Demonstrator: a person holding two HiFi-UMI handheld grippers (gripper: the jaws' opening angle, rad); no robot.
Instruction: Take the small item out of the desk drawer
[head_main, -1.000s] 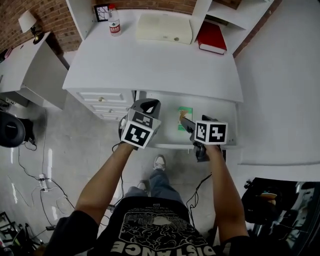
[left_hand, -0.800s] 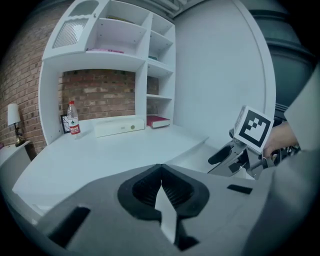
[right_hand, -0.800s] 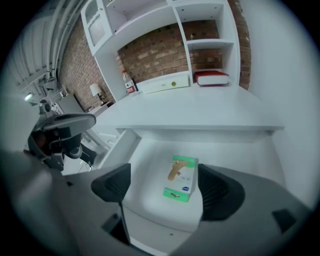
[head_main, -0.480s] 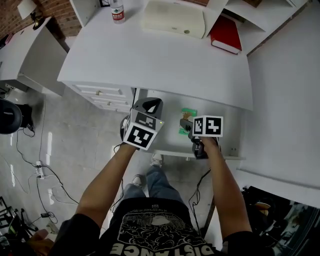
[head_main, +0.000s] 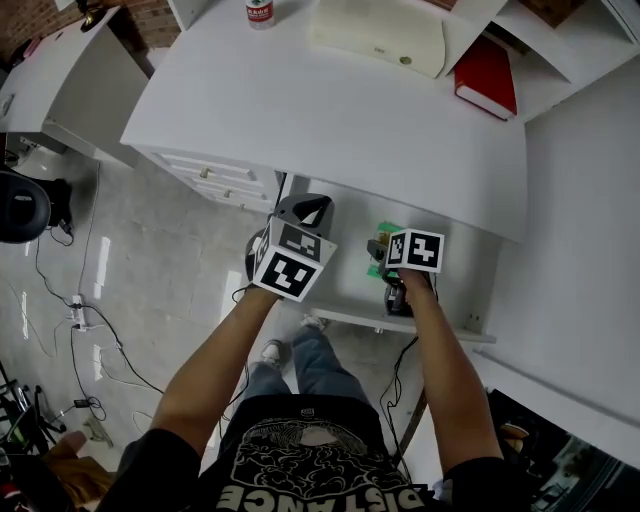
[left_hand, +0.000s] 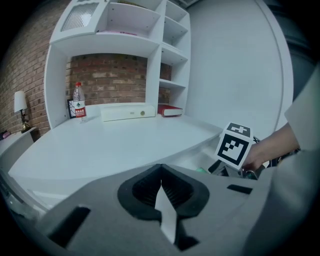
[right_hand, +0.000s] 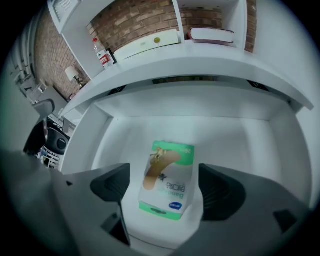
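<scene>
Bandage box (right_hand: 167, 180), one, lies between parted jaws of right gripper (right_hand: 162, 189); left gripper (left_hand: 161, 186) closed.

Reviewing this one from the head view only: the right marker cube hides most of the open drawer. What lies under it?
Observer: A green-and-white plaster box, lying flat on the drawer floor.
Operator: Is the right claw gripping it?
Observer: No. The right claw is open, with a jaw on either side of the plaster box and gaps showing.
Operator: And the left?
Observer: The left claw is shut, with nothing between its jaws.
</scene>
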